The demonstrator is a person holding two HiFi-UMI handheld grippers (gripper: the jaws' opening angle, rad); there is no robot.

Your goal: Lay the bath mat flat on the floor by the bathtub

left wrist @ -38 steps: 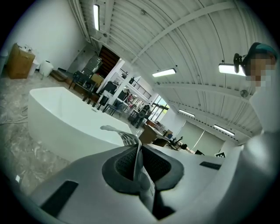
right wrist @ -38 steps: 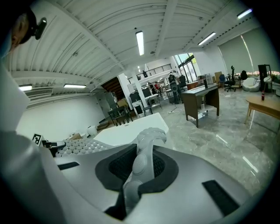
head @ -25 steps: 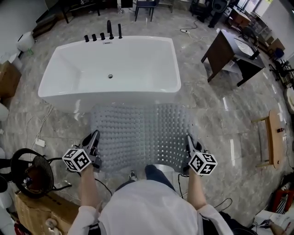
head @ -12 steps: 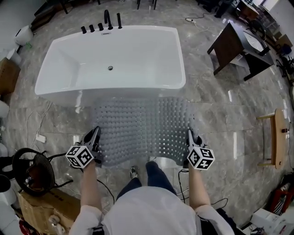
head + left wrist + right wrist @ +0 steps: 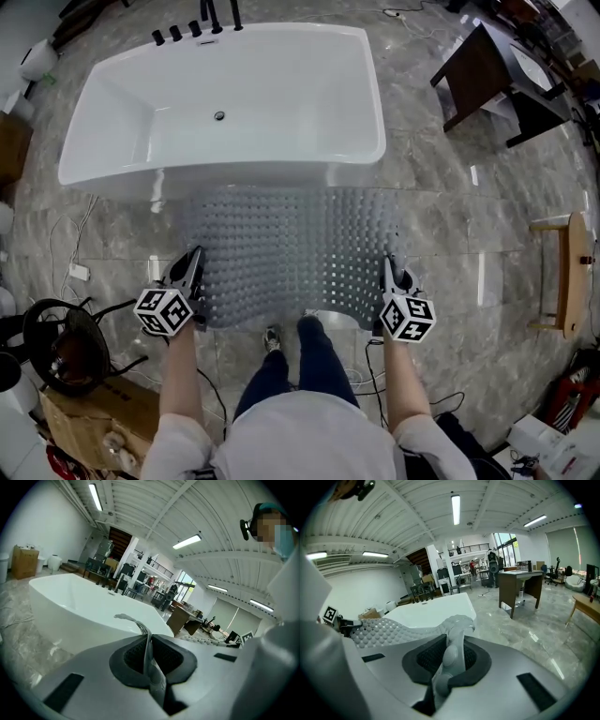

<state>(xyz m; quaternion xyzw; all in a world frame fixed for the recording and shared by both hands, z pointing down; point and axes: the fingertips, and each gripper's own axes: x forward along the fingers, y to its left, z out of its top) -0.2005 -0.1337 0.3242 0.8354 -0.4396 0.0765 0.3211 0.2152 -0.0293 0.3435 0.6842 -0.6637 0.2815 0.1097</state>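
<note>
The grey, bumpy bath mat (image 5: pixel 291 253) hangs spread out between my two grippers, just in front of the white bathtub (image 5: pixel 225 112). My left gripper (image 5: pixel 194 281) is shut on the mat's near left corner; the thin mat edge (image 5: pixel 149 653) is pinched between its pads. My right gripper (image 5: pixel 387 278) is shut on the near right corner, where the knobbly mat (image 5: pixel 452 639) bulges between the pads. The mat's far edge lies near the tub's base; its near edge sags slightly in the middle.
The person's legs and a shoe (image 5: pixel 271 339) stand just behind the mat. A fan (image 5: pixel 58 349) and a cardboard box sit at the lower left, cables on the floor left. A dark desk (image 5: pixel 487 70) stands upper right, a wooden stool (image 5: pixel 562 277) at right.
The view has shifted forward and down, so the tub sits higher in the frame. The mat has come lower and closer to the tub, both grippers still gripping its corners.
</note>
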